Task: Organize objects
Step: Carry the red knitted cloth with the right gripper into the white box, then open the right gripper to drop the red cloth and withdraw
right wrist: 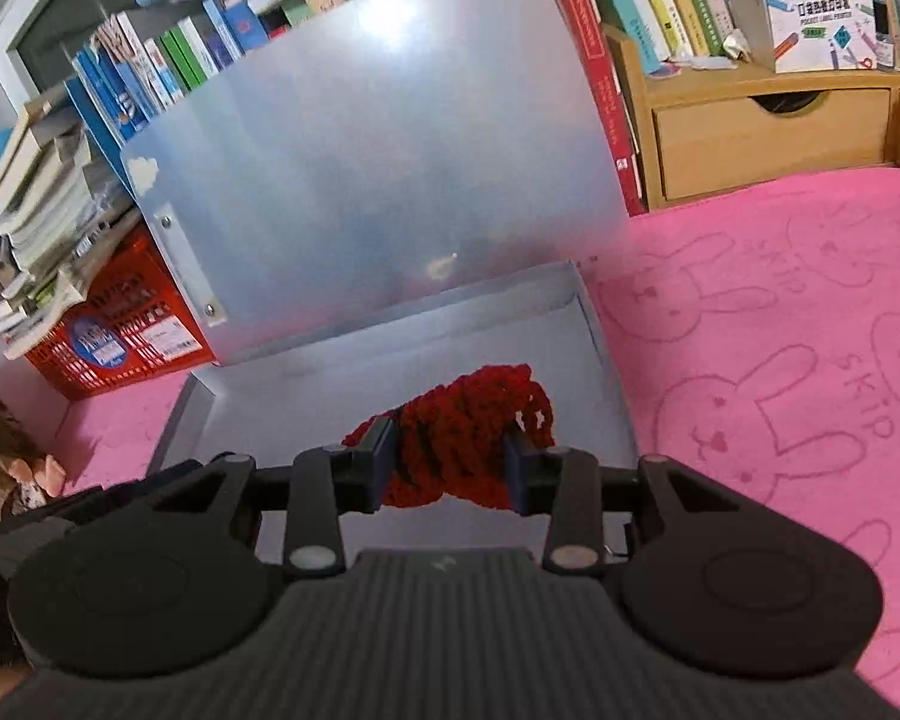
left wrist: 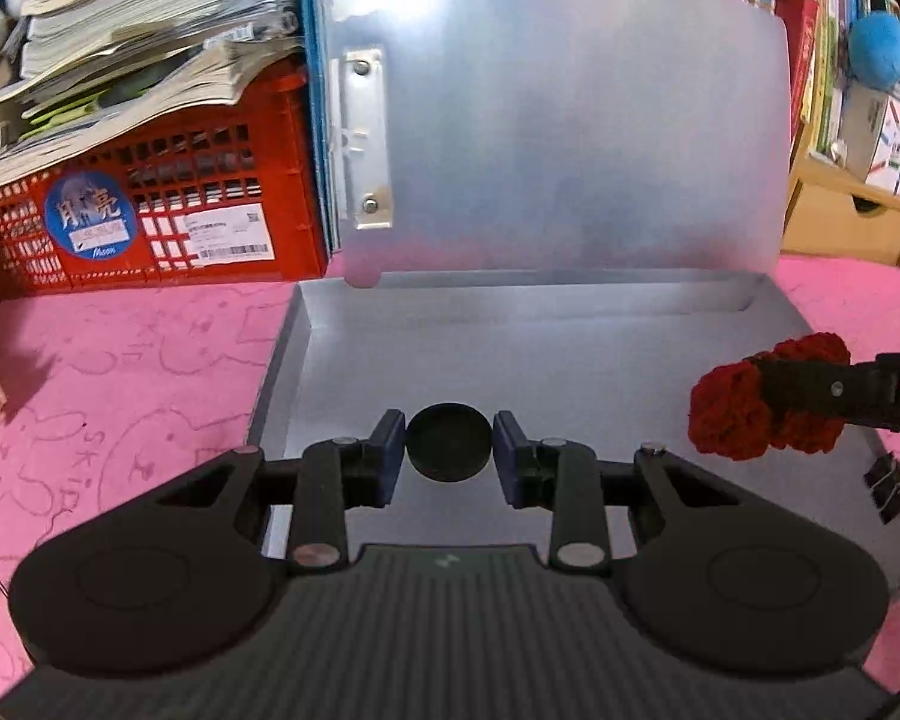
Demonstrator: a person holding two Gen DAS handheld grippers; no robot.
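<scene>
1. Gripping a black disc point(left wrist: 447, 443) edge-on, the left hand-held gripper point(left wrist: 449, 457) has both pads pressed on the disc's rim and hangs over the near half of the open grey box point(left wrist: 342, 324).
2. The right hand-held gripper point(right wrist: 450, 462) is clamped on a red yarn bundle point(right wrist: 456, 438), which bulges out above and below its pads; in the left view the same bundle point(left wrist: 744, 414) hangs over the box's right side.
3. The box floor looks bare under both loads. Its lid point(left wrist: 570, 120) stands upright at the far edge, leaning on the books behind.
4. A black binder clip point(left wrist: 885, 489) sits at the box's right edge; whether it lies inside or on the wall I cannot tell.
5. The box rests on a pink cloth point(right wrist: 750, 300) over the tabletop, with a red crate point(left wrist: 150, 204) at the far left and a wooden drawer unit point(right wrist: 768, 132) at the far right.
6. Step in hand, as I judge it: carrying both things into the box, not yet set down.
7. Next move calls for lowering each load to the box floor, keeping them apart, then opening the pads; the yarn may cling, and the disc could roll if freed on edge.
</scene>
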